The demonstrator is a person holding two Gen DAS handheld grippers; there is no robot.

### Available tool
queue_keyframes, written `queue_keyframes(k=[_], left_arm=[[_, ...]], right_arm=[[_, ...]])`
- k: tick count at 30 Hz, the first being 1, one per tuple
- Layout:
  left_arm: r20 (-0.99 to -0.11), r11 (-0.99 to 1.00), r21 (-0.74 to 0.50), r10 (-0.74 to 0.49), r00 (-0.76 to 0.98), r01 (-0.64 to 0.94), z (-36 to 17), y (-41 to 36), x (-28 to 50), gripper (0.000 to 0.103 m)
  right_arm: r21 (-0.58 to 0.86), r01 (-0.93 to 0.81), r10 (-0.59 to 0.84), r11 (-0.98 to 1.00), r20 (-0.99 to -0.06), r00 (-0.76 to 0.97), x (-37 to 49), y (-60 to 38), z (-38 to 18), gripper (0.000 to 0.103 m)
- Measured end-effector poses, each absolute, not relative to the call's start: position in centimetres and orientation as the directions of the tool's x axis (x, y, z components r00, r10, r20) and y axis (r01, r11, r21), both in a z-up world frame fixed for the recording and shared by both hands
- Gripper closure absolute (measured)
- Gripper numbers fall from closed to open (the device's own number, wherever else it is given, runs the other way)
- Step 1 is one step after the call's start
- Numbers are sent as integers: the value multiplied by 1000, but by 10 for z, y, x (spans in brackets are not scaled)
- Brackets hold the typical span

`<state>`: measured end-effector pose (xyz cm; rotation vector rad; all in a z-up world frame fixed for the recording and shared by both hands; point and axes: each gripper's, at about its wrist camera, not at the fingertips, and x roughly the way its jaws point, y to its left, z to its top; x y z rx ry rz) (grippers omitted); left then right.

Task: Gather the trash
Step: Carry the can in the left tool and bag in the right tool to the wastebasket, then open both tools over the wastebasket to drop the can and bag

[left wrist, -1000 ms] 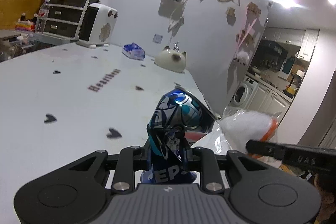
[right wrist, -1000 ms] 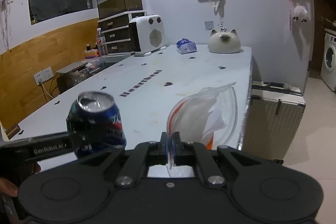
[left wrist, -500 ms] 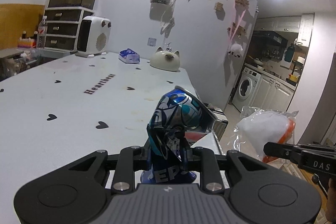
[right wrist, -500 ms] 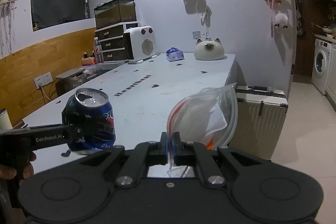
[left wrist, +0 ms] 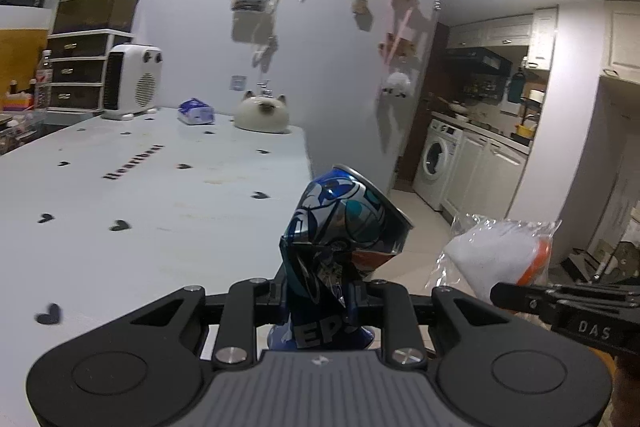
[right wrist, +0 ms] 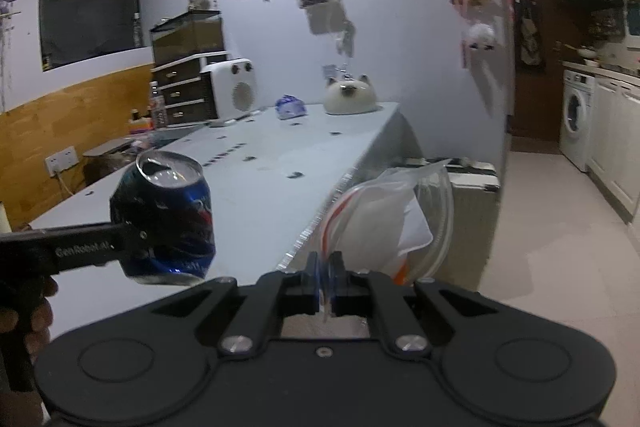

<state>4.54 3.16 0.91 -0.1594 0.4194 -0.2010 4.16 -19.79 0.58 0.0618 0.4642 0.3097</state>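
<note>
One crushed can (left wrist: 340,239) is clamped in the left gripper (left wrist: 320,291), held off the table (left wrist: 140,195) edge. One plastic bag (right wrist: 392,211) is pinched in the right gripper (right wrist: 326,279). The can's open top is seen only from the right wrist.

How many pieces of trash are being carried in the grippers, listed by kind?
Crushed blue soda can: 1, in the left gripper
Clear zip bag with white paper inside: 1, in the right gripper
Total: 2
</note>
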Motion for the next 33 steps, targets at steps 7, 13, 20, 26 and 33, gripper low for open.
queue_keyframes(k=[7, 13, 20, 26, 33], left_arm=[[-412, 960, -179, -273, 869, 216, -4, -12, 45, 77], [-464, 939, -203, -341, 817, 276, -27, -55, 57, 77], [-541, 910, -265, -413, 732, 318, -78, -105, 77, 77], [-597, 914, -284, -405, 693, 289, -122, -127, 101, 77], [-633, 914, -327, -400, 663, 239, -185, -132, 139, 77]], right_arm=[[129, -209, 245, 969, -445, 862, 28, -241, -9, 98], [134, -149, 196, 980, -489, 850, 26, -274, -36, 98], [120, -82, 137, 989, -572, 809, 31, -306, -80, 98], [110, -52, 112, 993, -658, 745, 47, -324, -126, 98], [62, -93, 108, 994, -740, 663, 80, -328, -169, 98]])
